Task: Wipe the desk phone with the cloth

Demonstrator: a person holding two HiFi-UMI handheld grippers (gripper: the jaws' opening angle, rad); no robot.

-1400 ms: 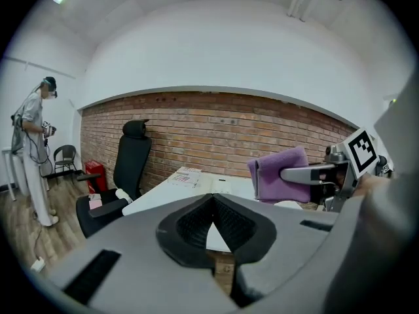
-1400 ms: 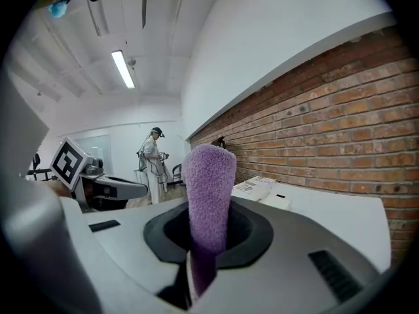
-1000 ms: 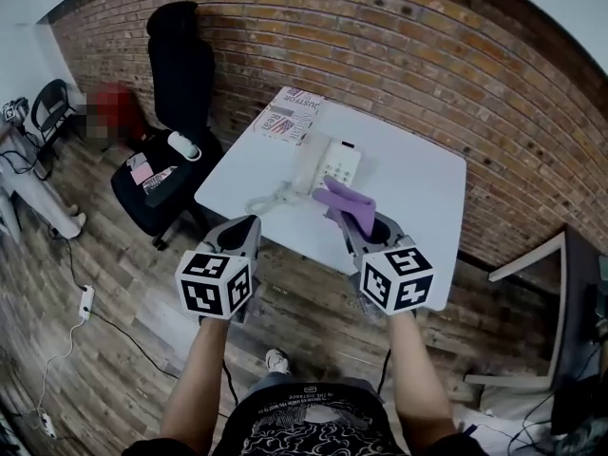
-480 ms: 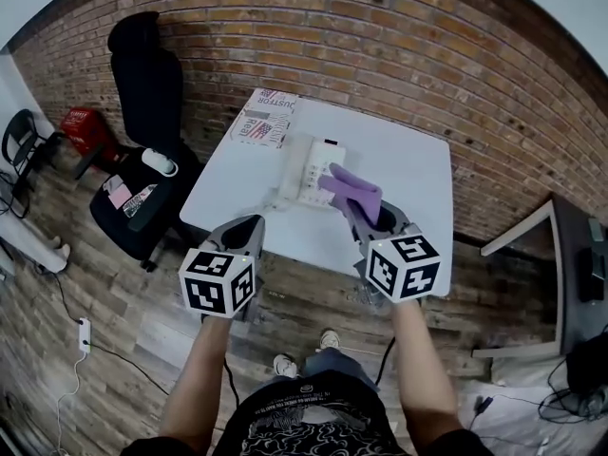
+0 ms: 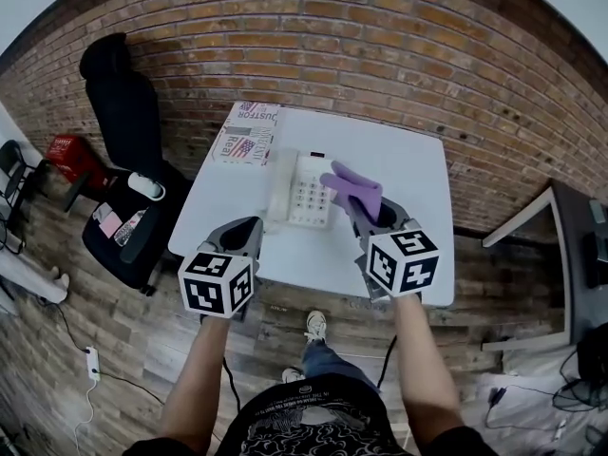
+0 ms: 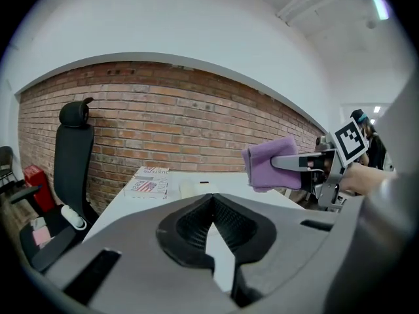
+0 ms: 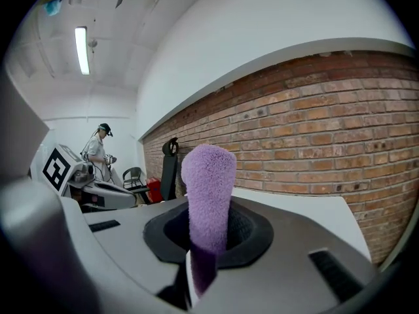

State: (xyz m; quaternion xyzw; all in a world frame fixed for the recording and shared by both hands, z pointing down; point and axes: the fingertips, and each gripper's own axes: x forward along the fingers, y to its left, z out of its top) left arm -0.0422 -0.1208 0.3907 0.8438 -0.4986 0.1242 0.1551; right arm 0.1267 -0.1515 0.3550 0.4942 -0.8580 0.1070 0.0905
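- Head view shows your left hand-held gripper (image 5: 245, 230) at the near edge of the white table (image 5: 408, 174), in front of the desk phone (image 5: 306, 190) and apart from it.
- Left gripper view: its jaws meet at the tips with nothing between them.
- Your right hand-held gripper (image 5: 367, 213) is clamped on the purple cloth (image 5: 351, 185). In the right gripper view the cloth (image 7: 208, 188) stands up out of the closed jaws as a folded wad.
- From the head view the cloth hangs over the phone's right edge, next to the keypad. The left gripper view shows the cloth (image 6: 270, 164) raised above the table top, so you cannot tell whether it touches the phone.
- The desk phone sits near the middle of the table, with its handset (image 5: 280, 184) resting along its left side.
- A printed box (image 5: 245, 133) lies flat at the table's far left corner, near the phone but apart from it.
- A black office chair (image 5: 119, 112) stands left of the table, against the brick wall (image 5: 380, 46).
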